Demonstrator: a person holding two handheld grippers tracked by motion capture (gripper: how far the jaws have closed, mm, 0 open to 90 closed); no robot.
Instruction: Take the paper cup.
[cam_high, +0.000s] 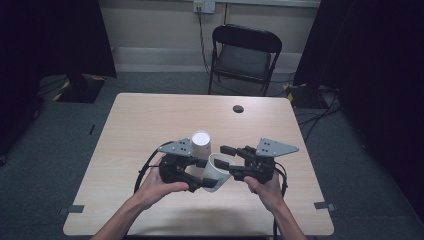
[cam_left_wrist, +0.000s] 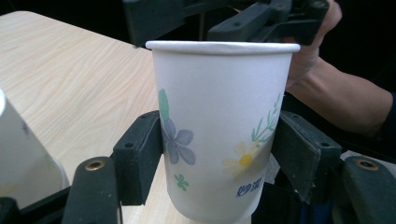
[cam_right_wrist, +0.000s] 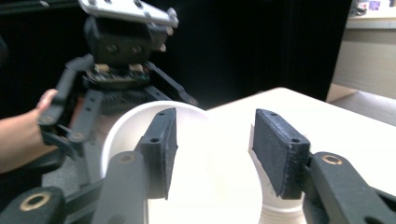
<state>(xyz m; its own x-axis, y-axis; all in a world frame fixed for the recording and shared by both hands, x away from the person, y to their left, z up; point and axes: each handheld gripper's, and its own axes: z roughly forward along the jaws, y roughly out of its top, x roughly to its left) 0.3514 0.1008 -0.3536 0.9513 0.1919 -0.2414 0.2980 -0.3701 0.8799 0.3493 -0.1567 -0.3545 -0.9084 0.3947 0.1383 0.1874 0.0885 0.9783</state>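
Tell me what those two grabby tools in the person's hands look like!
Each gripper is black, with linked bars and two flat, blocky jaws with brass-coloured rivets. The left gripper and right gripper each carry a grey three-cornered plate dotted with small holes on top. A black cable trails from each. The person's forearms are bare, with no sleeves in sight.

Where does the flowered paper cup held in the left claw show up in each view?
High view: the flowered paper cup sits low centre, tilted, between the two claws, beside the upturned cup.
Left gripper view: the cup stands centre, clamped between the left claw pads.
Right gripper view: its open rim lies lower centre, behind the right claw.
Shared landmark: the wooden table.
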